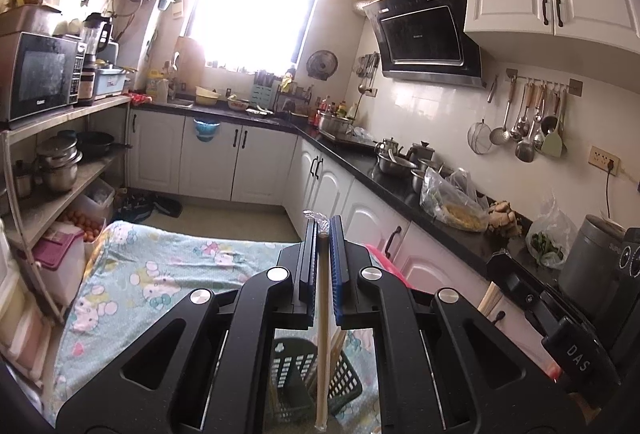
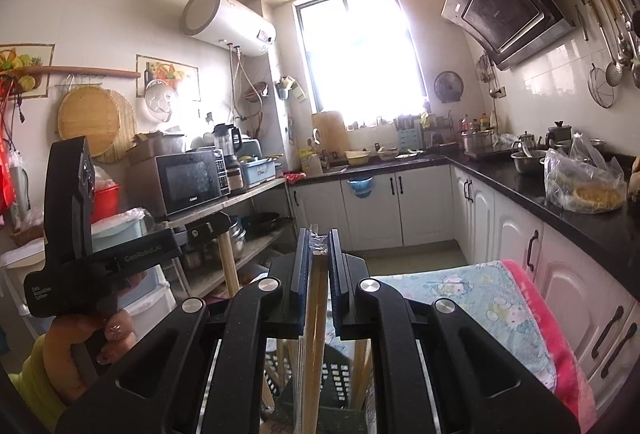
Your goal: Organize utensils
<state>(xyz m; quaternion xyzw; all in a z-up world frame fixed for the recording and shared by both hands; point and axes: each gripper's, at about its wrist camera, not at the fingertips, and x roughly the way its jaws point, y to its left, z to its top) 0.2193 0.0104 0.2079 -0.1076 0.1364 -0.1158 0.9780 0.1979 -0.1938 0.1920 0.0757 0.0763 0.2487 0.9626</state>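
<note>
My left gripper (image 1: 323, 224) is shut on a pair of wooden chopsticks in a clear wrapper (image 1: 322, 334), held upright. Their lower ends hang over a black slotted utensil basket (image 1: 294, 362) on the table below. My right gripper (image 2: 319, 236) is shut on another wrapped pair of chopsticks (image 2: 313, 338), also upright, over the same basket (image 2: 336, 382). More chopsticks stand in the basket (image 2: 360, 366). The left gripper also shows in the right wrist view (image 2: 208, 230), holding its chopsticks (image 2: 229, 266).
The table wears a light blue cartoon cloth (image 1: 160, 274) with a pink edge (image 2: 560, 350). A black counter (image 1: 400, 190) with pots and bags runs along the right. A shelf with a microwave (image 1: 40, 74) stands at left. White cabinets (image 2: 400, 210) line the far wall.
</note>
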